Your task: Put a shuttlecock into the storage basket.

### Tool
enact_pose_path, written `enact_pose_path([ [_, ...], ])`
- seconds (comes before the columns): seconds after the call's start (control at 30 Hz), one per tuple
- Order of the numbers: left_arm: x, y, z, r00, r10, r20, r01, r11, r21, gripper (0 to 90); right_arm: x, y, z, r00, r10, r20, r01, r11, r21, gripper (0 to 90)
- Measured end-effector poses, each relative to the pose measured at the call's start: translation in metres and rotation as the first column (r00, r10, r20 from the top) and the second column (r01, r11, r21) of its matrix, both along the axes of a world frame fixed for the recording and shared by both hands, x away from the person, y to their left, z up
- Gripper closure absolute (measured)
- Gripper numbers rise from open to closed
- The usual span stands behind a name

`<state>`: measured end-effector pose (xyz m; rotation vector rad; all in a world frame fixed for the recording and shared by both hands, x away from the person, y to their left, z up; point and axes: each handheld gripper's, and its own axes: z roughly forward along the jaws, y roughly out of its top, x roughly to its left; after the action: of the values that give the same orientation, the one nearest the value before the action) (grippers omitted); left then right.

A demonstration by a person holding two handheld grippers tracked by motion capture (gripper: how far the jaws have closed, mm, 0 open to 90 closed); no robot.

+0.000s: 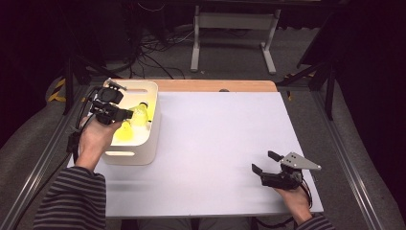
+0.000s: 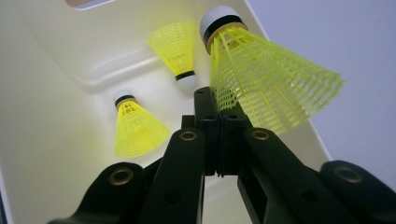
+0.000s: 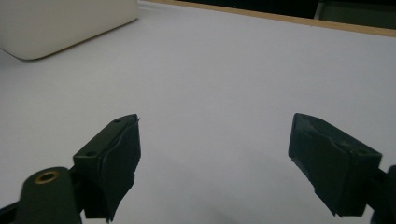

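High view: white table (image 1: pixel 215 143), grey carpet (image 1: pixel 230 57) beyond.

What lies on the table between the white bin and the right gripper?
Nothing: in the high view, the table is bare from the white bin to the right gripper. The right gripper view shows that same bare stretch.

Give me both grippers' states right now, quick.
Left gripper: shut on the skirt of a yellow shuttlecock, over the white bin.
Right gripper: open, nothing between its jaws, above the white table.
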<state>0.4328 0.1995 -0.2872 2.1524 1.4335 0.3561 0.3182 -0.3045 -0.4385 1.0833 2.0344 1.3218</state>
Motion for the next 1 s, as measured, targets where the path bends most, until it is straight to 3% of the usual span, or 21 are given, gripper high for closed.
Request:
enact_pose_path([
  [0.7, 0.019, 0.013, -0.018, 0.9973, 0.068, -0.029, -0.068, 0.9976, 0.017, 89.1, 0.0, 0.0, 0.0, 1.0, 0.0, -0.001, 0.0, 1.0, -0.005, 17.3],
  [1.0, 0.03, 0.009, -0.028, 0.9957, 0.076, -0.053, -0.074, 0.9962, 0.047, 89.0, 0.0, 0.001, -0.001, 1.0, 0.004, -0.006, -0.004, 1.0, -0.01, 17.4],
])
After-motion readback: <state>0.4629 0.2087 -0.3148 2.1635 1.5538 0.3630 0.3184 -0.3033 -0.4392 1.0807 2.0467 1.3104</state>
